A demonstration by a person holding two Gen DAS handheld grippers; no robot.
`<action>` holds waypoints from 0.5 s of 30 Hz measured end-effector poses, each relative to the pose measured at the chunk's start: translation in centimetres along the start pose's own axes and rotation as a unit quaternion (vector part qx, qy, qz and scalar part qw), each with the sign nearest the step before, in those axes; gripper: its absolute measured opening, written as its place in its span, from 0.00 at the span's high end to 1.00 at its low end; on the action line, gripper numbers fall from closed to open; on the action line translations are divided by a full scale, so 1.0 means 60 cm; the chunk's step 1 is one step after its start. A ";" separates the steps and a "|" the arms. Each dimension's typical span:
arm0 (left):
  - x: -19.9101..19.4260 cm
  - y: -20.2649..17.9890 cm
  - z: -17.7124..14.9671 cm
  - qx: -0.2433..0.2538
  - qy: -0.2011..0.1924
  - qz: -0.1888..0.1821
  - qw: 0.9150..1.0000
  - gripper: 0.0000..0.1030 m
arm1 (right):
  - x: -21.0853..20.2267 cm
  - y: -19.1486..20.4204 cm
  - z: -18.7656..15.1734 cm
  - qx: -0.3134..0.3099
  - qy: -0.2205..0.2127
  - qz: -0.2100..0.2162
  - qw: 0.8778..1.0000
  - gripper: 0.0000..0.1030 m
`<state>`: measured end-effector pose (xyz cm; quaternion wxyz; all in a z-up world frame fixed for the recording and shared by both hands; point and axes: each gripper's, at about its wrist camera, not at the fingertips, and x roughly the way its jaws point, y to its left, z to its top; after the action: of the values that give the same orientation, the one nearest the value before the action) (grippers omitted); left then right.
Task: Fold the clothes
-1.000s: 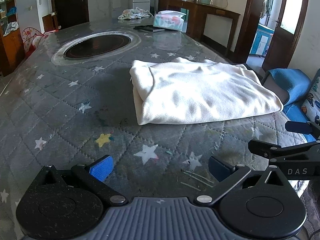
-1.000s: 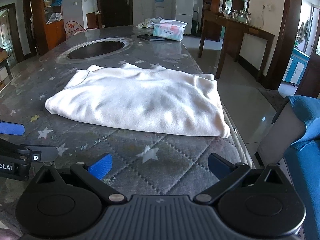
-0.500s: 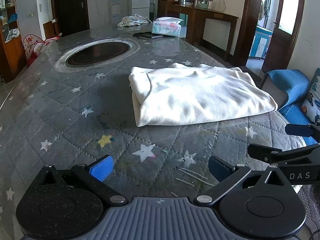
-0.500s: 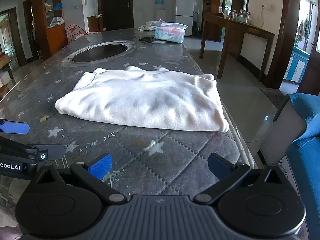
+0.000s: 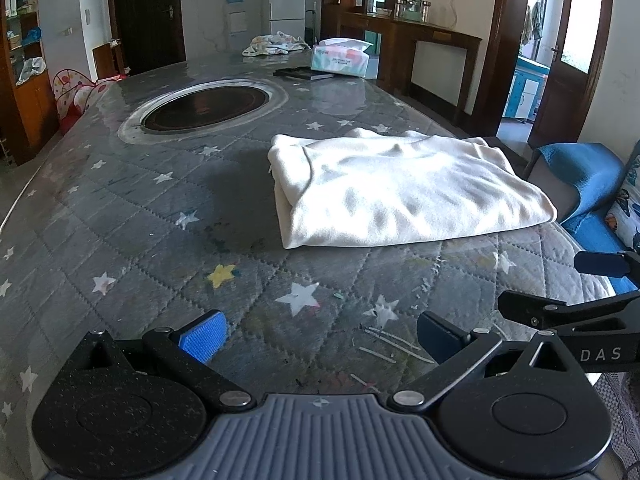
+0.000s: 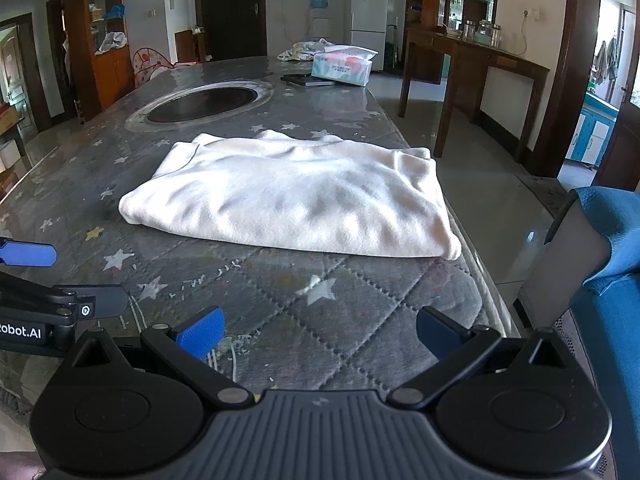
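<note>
A cream-white garment [image 5: 404, 192] [image 6: 296, 196] lies folded into a flat rectangle on the grey star-patterned table cover [image 5: 160, 216] [image 6: 320, 320], close to the table's right edge. My left gripper [image 5: 320, 338] hovers open above the cover, well short of the garment's near edge, with nothing between its blue-padded fingers. My right gripper [image 6: 320, 332] is open too and empty, back from the garment near the table's front right corner. Each gripper shows at the side of the other's view.
A round dark recess [image 5: 204, 106] sits in the table behind the garment. A tissue pack [image 5: 340, 56], a dark flat item [image 5: 302, 73] and a crumpled cloth [image 5: 276, 43] lie at the far end. A blue-covered chair [image 6: 604, 264] stands just right of the table.
Both grippers have drawn back and risen away from the folded garment, which now looks smaller and farther. The garment itself has not moved. Both stayed open.
</note>
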<state>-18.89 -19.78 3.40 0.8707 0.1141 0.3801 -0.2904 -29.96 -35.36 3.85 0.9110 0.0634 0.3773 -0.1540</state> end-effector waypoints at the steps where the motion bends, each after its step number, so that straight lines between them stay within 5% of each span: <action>1: 0.000 0.001 0.000 0.000 0.000 0.001 1.000 0.00 | 0.000 0.002 0.000 -0.001 0.000 0.001 1.000 0.00; 15: -0.008 -0.002 -0.005 0.003 -0.003 0.004 1.000 0.00 | -0.005 0.009 -0.005 -0.003 0.001 0.006 1.000 0.00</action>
<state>-19.42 -19.55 3.52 0.8726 0.1172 0.3762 -0.2888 -30.20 -34.70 3.84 0.9117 0.0632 0.3781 -0.1476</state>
